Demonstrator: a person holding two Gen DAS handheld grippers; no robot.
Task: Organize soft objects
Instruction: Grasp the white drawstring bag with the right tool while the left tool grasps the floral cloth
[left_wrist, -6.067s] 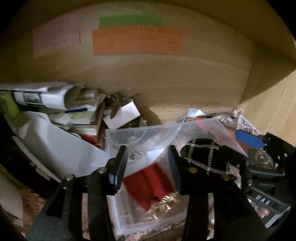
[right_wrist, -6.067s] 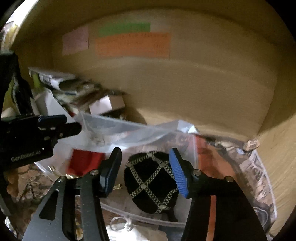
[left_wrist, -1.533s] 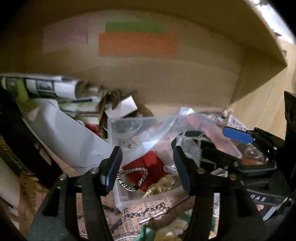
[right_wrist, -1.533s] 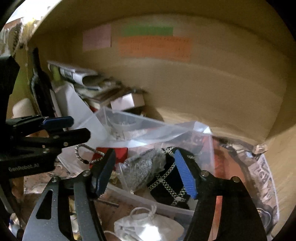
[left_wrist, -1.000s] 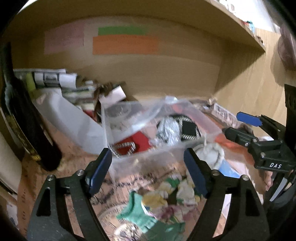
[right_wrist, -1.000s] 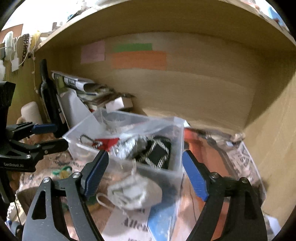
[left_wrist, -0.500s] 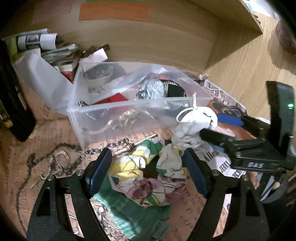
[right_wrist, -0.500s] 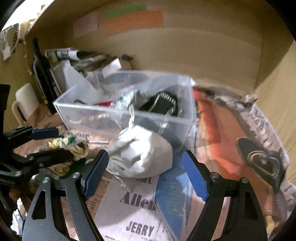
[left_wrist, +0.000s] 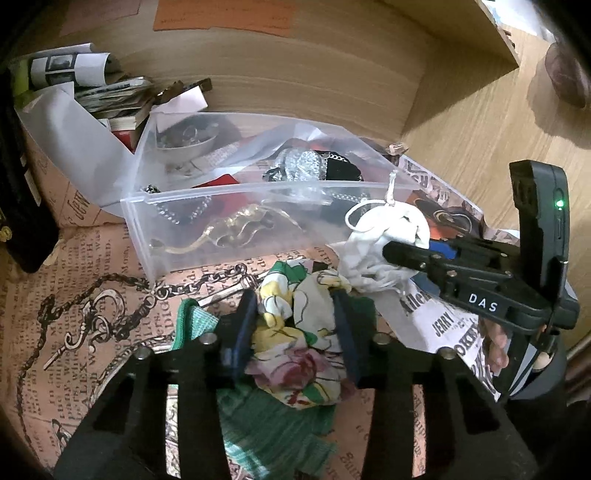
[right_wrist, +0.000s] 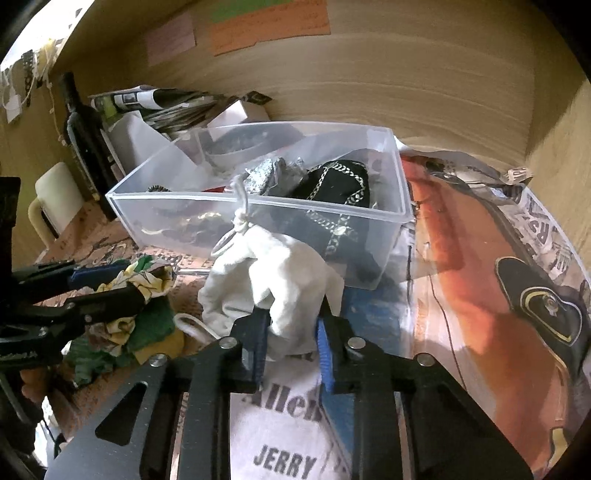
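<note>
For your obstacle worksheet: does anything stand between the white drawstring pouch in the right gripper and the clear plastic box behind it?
Nothing visible does. The right gripper is shut on the white pouch, which sits directly in front of the clear box. The box's near wall is the only barrier, so the pouch would likely need lifting over it.

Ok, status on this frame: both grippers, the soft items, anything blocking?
Left gripper shut on floral cloth. Right gripper shut on white drawstring pouch. Clear bin right behind, black pouch inside. Chain loose nearby, not blocking.
</note>
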